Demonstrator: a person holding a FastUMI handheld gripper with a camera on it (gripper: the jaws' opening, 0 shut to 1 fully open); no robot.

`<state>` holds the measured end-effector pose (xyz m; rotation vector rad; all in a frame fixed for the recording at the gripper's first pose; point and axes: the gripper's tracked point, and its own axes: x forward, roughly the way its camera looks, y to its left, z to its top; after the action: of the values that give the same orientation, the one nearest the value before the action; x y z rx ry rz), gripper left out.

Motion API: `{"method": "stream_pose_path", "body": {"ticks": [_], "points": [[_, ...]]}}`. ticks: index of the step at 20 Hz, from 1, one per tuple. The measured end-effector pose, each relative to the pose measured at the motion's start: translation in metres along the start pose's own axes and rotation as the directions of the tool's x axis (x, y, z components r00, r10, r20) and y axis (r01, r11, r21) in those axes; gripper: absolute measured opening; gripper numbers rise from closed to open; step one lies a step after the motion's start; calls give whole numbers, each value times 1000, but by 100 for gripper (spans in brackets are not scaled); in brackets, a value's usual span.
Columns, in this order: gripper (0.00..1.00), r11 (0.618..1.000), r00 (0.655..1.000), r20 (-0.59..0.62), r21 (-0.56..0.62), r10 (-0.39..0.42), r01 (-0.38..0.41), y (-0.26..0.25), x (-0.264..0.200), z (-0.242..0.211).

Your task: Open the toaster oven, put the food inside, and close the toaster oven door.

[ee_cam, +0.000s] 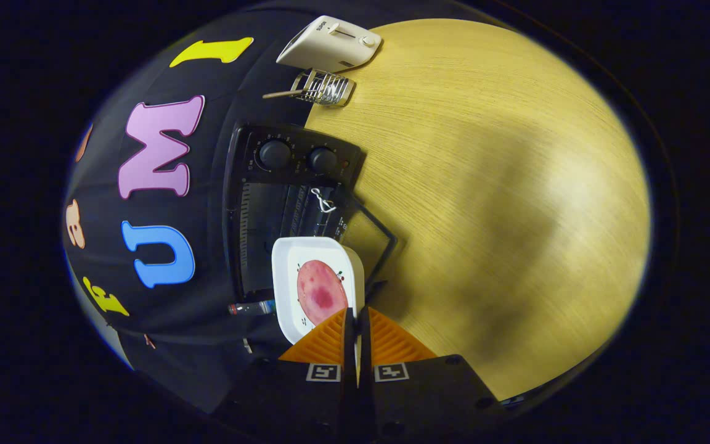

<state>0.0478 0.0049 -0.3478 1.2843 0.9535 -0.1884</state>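
The gripper (355,320) has its two orange fingers (324,342) nearly together, pinching the near rim of a white plate (290,277) that carries a round pink slice of food (321,293). The plate reaches forward from the fingertips to the mouth of the black toaster oven (287,185), whose door (376,237) hangs open over the wooden desk (484,185). Beyond the oven, at the desk's far edge, stand a wire rack (324,87) and a white toaster (330,43).

gripper (355,327) | two orange ribbed wedge-shaped fingers (324,342) | black blocky body behind them | a square black-and-white marker at each finger's base
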Motion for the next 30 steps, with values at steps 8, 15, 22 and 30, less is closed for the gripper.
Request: {"method": "stream_pose_path", "body": {"ticks": [8, 15, 22, 30], "points": [[5, 974, 963, 271, 215, 9, -69, 70, 88, 6], [6, 948, 938, 348, 298, 2, -112, 84, 141, 16], [14, 927, 939, 340, 333, 54, -174, 92, 152, 15], [98, 945, 965, 206, 249, 162, -212, 106, 120, -18]]}}
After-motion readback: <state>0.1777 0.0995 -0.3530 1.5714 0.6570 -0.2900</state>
